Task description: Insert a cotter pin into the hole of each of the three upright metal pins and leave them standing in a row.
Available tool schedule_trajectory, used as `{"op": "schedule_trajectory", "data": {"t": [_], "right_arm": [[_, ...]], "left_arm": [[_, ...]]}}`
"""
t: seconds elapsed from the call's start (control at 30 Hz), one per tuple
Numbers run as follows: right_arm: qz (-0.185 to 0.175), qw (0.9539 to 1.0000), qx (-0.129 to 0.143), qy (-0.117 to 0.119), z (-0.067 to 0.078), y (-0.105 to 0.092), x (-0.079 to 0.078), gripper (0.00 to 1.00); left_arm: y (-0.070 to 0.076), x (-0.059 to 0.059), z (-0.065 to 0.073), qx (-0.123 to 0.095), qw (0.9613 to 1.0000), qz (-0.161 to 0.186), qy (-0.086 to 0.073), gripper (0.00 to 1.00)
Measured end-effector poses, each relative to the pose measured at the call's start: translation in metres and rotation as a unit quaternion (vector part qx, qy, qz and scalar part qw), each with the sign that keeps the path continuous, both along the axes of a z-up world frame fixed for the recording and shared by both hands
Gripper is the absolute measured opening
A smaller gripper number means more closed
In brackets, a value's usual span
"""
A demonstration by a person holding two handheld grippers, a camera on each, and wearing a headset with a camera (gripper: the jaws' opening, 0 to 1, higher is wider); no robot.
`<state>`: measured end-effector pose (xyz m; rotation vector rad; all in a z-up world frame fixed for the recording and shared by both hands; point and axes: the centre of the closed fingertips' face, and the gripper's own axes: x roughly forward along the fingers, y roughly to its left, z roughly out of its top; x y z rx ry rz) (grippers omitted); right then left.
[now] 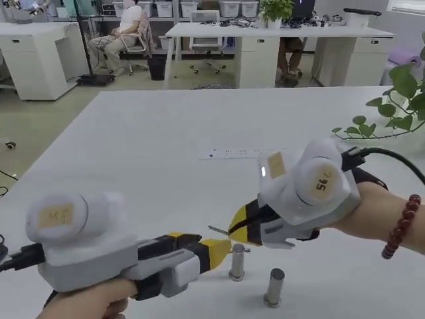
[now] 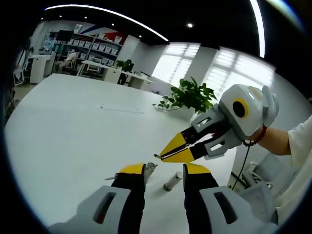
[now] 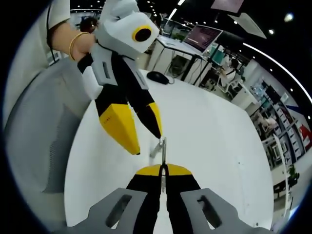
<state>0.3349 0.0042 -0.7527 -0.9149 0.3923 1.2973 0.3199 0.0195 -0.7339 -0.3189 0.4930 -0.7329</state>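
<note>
Cotter pin poised at an upright pin

Head view: the right gripper (image 1: 234,228) pinches a cotter pin (image 1: 218,230) just above the upright metal pin (image 1: 237,264), which stands at the left gripper (image 1: 224,250) tips. Left gripper view: its jaws are spread, with that pin just beyond the gap. Right gripper view: the jaws are pressed on the cotter pin. Steady the upright first, then line the tip up with its hole.

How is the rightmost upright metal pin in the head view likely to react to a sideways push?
That metal pin is taller than wide, so it probably tips easily. Round and smooth, it would likely roll across the table once down. It looks solid metal, so probably heavy for its size.
</note>
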Motion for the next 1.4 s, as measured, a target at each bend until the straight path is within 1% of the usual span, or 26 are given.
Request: {"op": "schedule_trajectory", "data": {"t": [0.13,0.37,0.4,0.5,0.6,0.7,0.87,0.97,1.07,1.17,1.2,1.27,1.37,1.4], "right_arm": [[0.002,1.0,0.003,0.001,0.0,0.002,-0.003,0.03],[0.006,0.9999,0.008,0.003,0.0,0.005,-0.009,0.03],[0.006,0.9999,0.008,0.002,0.001,0.006,-0.01,0.03],[0.008,1.0,0.006,0.0,0.001,0.005,-0.01,0.03],[0.011,0.9999,0.003,-0.002,0.001,0.005,-0.011,0.03],[0.014,0.9999,0.004,-0.005,0.002,0.005,-0.012,0.03],[0.017,0.9998,0.005,-0.011,0.003,0.006,-0.012,0.03],[0.02,0.9997,0.005,-0.015,0.005,0.005,-0.013,0.03],[0.02,0.9997,0.005,-0.014,0.005,0.005,-0.012,0.03],[0.022,0.9997,0.005,-0.014,0.004,0.005,-0.013,0.03],[0.022,0.9997,0.005,-0.012,0.004,0.005,-0.014,0.03],[0.021,0.9997,0.008,-0.01,0.004,0.005,-0.014,0.03],[0.017,0.9997,0.019,-0.001,0.005,0.005,-0.015,0.03],[0.016,0.9996,0.023,0.007,0.005,0.005,-0.016,0.03]], "left_arm": [[-0.002,0.002,0.001,-0.011,0.9999,0.004,0.008,0.23],[-0.003,0.005,0.003,-0.024,0.9996,0.01,0.013,0.15],[-0.003,0.005,0.003,-0.026,0.9994,0.013,0.016,0.13],[-0.002,0.006,0.001,-0.028,0.9992,0.015,0.023,0.11],[-0.002,0.005,0.0,-0.028,0.9991,0.014,0.027,0.08],[-0.001,0.006,0.0,-0.033,0.9988,0.018,0.032,0.05],[0.0,0.006,0.0,-0.042,0.9978,0.018,0.048,0.02],[-0.001,0.005,-0.001,-0.048,0.9967,0.015,0.063,0.02],[-0.003,0.003,-0.001,-0.046,0.997,0.012,0.061,0.01],[-0.004,0.001,-0.001,-0.049,0.9963,0.01,0.07,0.01],[-0.005,0.001,-0.001,-0.049,0.9964,0.008,0.07,0.01],[-0.005,-0.001,0.0,-0.038,0.9977,0.0,0.056,0.01],[-0.006,-0.002,0.002,-0.037,0.9981,-0.002,0.05,0.01],[-0.005,-0.002,0.002,-0.033,0.9985,-0.004,0.043,0.0]]}}
